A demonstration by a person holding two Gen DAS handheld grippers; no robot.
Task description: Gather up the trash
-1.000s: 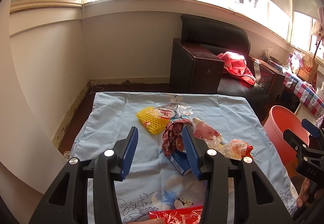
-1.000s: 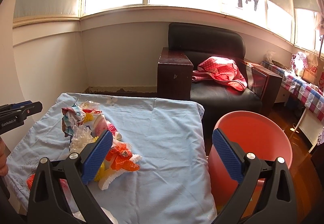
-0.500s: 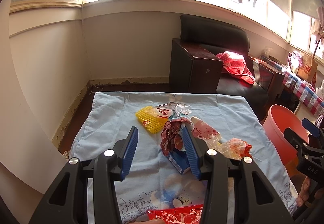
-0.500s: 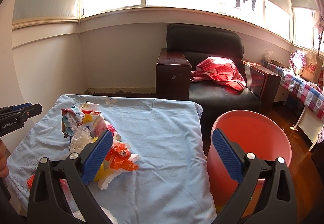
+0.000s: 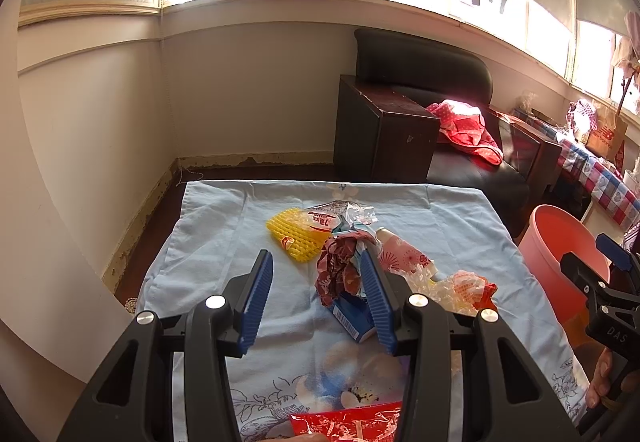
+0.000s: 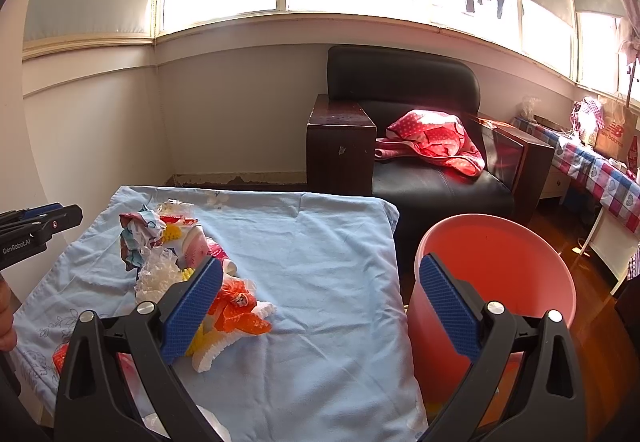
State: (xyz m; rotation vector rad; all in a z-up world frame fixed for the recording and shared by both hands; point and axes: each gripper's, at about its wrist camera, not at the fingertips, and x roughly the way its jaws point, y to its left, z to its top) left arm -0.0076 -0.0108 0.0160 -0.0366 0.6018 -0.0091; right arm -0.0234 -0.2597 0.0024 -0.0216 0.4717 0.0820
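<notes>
Two grippers are in your hands, and both stand with their jaws apart and nothing between the pads. Your left gripper (image 5: 316,300) hangs over the near half of the table (image 5: 208,242), which is covered with a pale blue cloth; bare cloth lies between its blue pads, and its right-hand finger (image 5: 378,302) sits just beside a crumpled dark red wrapper (image 5: 338,270) and a small blue carton (image 5: 354,316), though from this angle you cannot tell whether it touches them. The trash lies in a loose cluster around the middle of the table: a yellow foam net (image 5: 294,234) toward the far side, a clear printed bag (image 5: 340,214) just beside it, a pink patterned packet (image 5: 404,254), and an orange and clear wrapper (image 5: 460,288) nearer the right edge. A red packet (image 5: 348,422) lies at the near edge. Your right gripper (image 6: 320,306) is wide open above the right edge of the table, its left pad over the orange wrapper and its right pad in front of the pink bucket (image 6: 520,242), which stands on the floor just beside the table's right edge.
</notes>
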